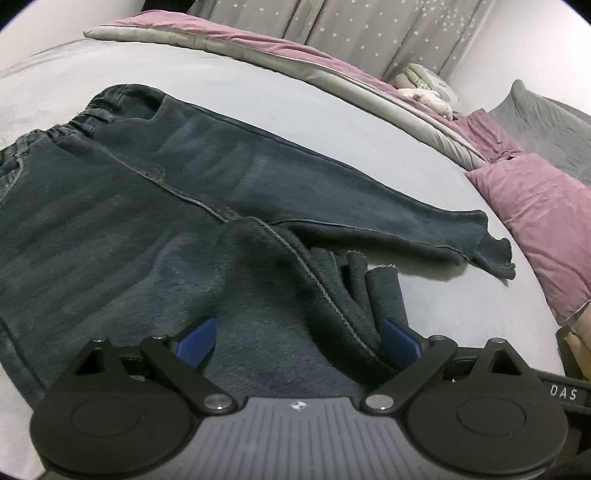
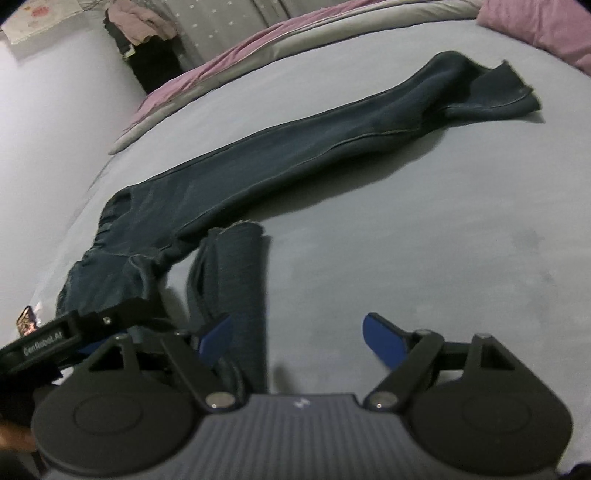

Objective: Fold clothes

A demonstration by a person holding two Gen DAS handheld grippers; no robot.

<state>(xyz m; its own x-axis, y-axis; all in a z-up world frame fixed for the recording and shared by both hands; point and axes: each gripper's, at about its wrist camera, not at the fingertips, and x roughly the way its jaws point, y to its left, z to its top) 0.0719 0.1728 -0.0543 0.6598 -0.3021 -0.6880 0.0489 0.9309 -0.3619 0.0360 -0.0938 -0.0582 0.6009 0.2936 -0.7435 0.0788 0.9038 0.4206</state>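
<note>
Left gripper (image 1: 298, 341): blue fingers (image 1: 195, 341) on black linkage arms, silver pivot screws, two round black discs flanking a ribbed grey body with a small white logo. Right gripper (image 2: 297, 341) looks the same, blue fingers (image 2: 382, 338) and all; white lettering marks a black side bar.

The left wrist camera sits low and close over the dark blue denim jeans (image 1: 147, 206) spread on the pale grey bed (image 1: 258, 92), looking forward between the blue pads of the left tool (image 1: 297, 341) across the thigh part toward the mauve pillow (image 1: 546, 221) and the star-patterned grey curtain (image 1: 369, 26). The right wrist camera also hangs low, its right tool (image 2: 299, 341) over bare bedsheet beside a bunched leg end, facing along the jeans (image 2: 258, 166) toward a white wall (image 2: 55, 129). Both views share the jeans' outstretched leg, the bed (image 2: 443, 240) and the mauve-and-grey quilt (image 1: 258, 55); the right view also catches the left tool's black body (image 2: 55, 332) at its left edge.
</note>
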